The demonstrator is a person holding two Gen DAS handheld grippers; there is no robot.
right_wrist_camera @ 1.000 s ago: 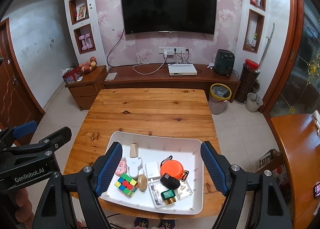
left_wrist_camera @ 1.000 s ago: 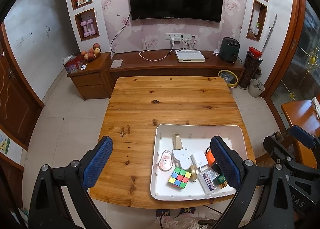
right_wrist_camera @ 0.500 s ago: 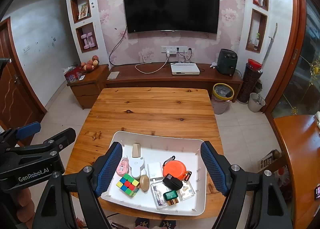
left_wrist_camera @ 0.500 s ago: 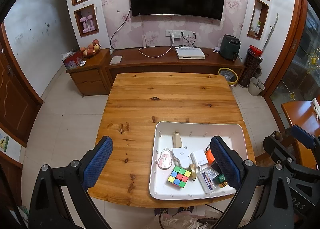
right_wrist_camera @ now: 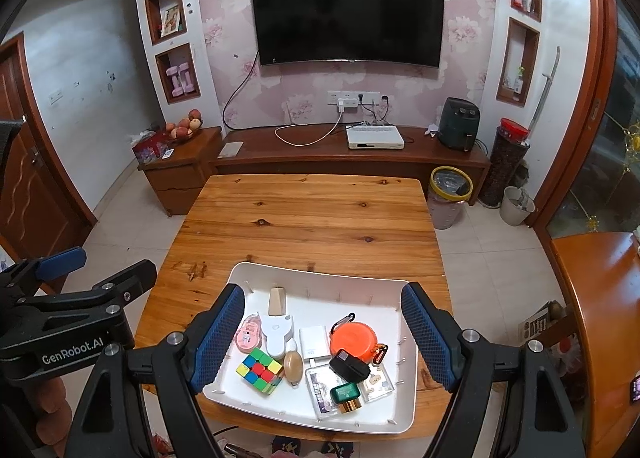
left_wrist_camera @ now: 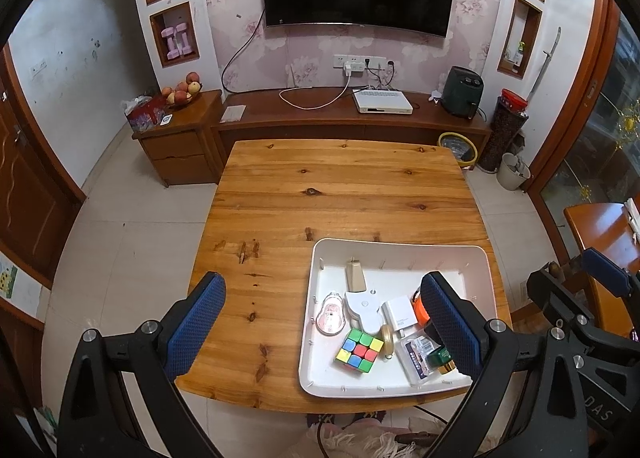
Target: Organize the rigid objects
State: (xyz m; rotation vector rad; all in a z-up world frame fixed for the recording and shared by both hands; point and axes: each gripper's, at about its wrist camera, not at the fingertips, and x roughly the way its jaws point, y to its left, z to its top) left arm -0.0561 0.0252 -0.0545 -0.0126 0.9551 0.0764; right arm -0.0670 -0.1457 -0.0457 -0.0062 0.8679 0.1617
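Small rigid items (multicoloured puzzle cube (right_wrist_camera: 259,371), round orange case (right_wrist_camera: 353,339)) all inside white plastic tray (right_wrist_camera: 320,276), 6 o'clock on bare wooden table (right_wrist_camera: 304,213); fits sorted or pre-unpacking; left gripper (left_wrist_camera: 324,326), right gripper (right_wrist_camera: 322,334) both wide, holding nothing

The left gripper's finger (left_wrist_camera: 452,322) hides part of the orange case (left_wrist_camera: 420,308).

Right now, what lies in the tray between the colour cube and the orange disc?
In the right wrist view, a tan oval piece and a white adapter lie between colour cube and orange disc.

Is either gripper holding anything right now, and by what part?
Nothing is held. The left gripper and right gripper are both open above the white tray.
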